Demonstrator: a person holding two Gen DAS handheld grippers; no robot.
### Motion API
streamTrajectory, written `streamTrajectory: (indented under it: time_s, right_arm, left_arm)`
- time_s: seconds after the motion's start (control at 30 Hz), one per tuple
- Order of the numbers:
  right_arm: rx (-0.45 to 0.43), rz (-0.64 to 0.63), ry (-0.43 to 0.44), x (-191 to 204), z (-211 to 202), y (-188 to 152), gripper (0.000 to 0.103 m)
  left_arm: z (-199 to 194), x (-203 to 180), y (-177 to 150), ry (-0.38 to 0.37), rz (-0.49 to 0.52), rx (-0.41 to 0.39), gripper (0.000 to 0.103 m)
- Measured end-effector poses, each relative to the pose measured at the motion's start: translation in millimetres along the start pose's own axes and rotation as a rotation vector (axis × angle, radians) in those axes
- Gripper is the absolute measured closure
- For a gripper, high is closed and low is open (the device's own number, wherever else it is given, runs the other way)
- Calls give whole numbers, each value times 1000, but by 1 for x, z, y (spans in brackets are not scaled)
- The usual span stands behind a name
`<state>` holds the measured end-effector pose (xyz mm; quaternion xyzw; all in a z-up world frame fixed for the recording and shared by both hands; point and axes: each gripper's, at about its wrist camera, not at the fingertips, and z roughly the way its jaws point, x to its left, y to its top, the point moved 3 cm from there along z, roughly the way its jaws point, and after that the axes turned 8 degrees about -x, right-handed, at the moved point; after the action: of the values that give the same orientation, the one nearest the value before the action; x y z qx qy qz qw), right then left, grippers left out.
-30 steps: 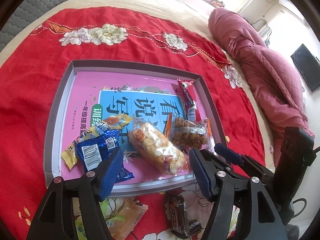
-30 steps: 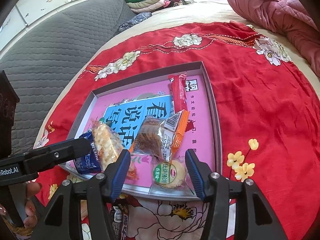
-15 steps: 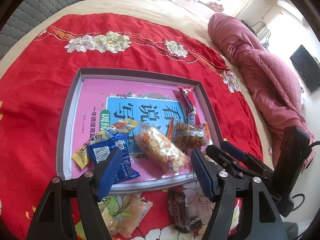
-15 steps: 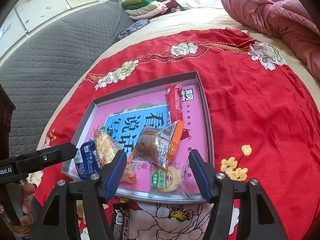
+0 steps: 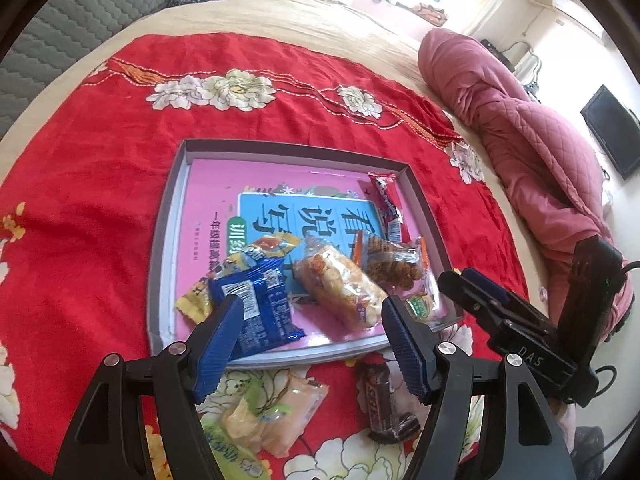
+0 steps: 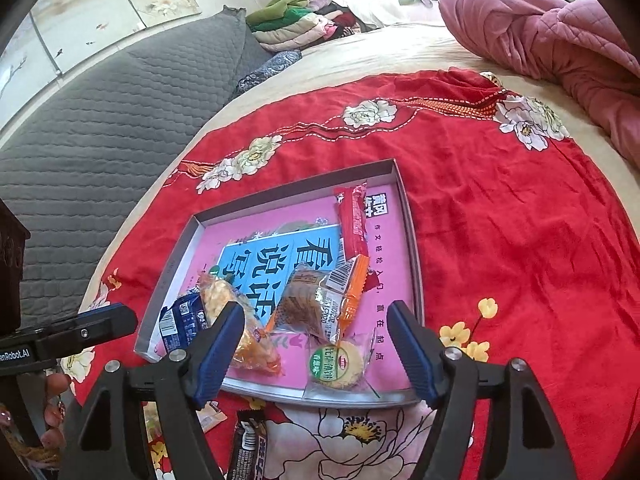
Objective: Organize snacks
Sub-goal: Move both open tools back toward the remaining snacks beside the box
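Note:
A grey-rimmed tray [image 5: 160, 248] lined with a pink book holds a blue packet [image 5: 256, 308], a clear bag of puffed snack [image 5: 340, 288], a brown biscuit packet [image 6: 320, 304], a red stick [image 6: 352, 220] and a round green-labelled cookie [image 6: 336, 364]. My left gripper [image 5: 312, 328] hovers open above the tray's near edge, holding nothing. My right gripper [image 6: 314, 320] is above the near right corner. Its jaws are opening, with the cookie lying below them untouched. A chocolate bar [image 5: 384, 400] and yellow-green packets [image 5: 264, 416] lie on the cloth in front of the tray.
The tray sits on a red flowered cloth [image 6: 520, 240] spread over a bed. A pink quilt [image 5: 540, 160] is bunched at the right and a grey padded headboard [image 6: 100, 120] stands at the left. A person's fingers [image 6: 52, 400] grip the left tool.
The right gripper's jaws have widened around the round cookie, which stays in the tray. The left gripper has drawn back and up, so the tray looks smaller.

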<state>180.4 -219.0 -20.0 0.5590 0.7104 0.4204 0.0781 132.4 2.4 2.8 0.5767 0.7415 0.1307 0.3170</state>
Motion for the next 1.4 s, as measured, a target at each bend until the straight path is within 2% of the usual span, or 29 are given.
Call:
streamTrajectory:
  time_s: [0.43,0.53,1.4]
  right_arm:
    - [-23,-16,19,6,-11,0,29]
    - [-27,-25,27,9,-14,-2,26]
    - [0,-67,70,32,-26,-29,24]
  left_arm:
    - [-14,16,-12,18,-2,8,30]
    - [-16,17,-12,16,-3,7,30]
    - [-30,26,-31,40,20,33,30]
